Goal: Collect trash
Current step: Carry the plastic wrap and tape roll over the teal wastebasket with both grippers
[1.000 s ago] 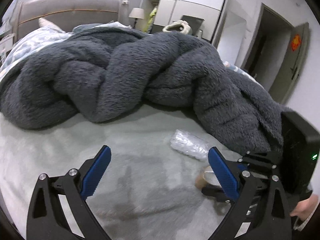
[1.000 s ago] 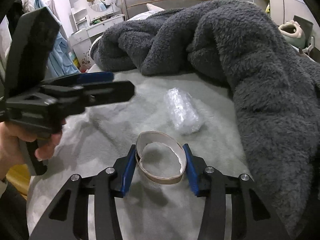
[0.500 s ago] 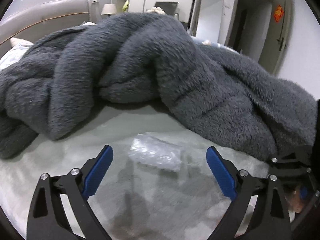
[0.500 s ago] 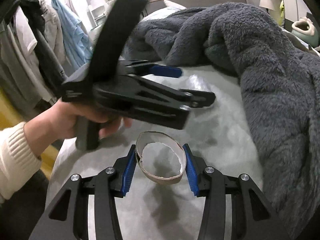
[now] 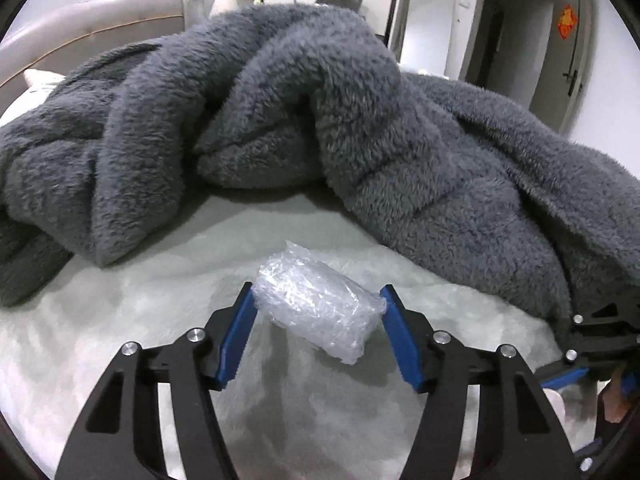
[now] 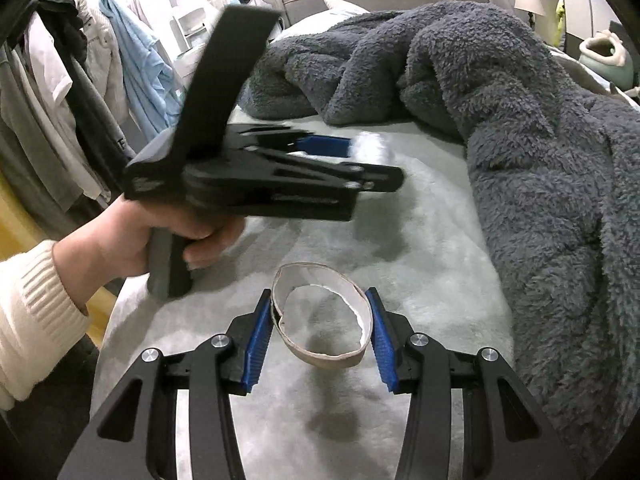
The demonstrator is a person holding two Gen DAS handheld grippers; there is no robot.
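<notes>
Left tongs [image 5: 316, 316] closing around the plastic wad [image 5: 318, 304], contact hard to judge; right tongs [image 6: 318, 338] pinching a cardboard ring [image 6: 320, 320], its near edge partly hidden.

A dark charcoal-grey fleece blanket [image 5: 360, 128] lies heaped on a pale grey-white bed cover [image 5: 120, 320]. The crumpled plastic wrap [image 5: 316, 304] is clear, catching whitish glints. The cardboard ring [image 6: 320, 320] is beige outside and white within. Both grippers are black with bright blue pads [image 6: 258, 344]. The sleeve [image 6: 32, 320] is cream with a ribbed knit, and the headboard [image 5: 92, 28] is plain beige.
</notes>
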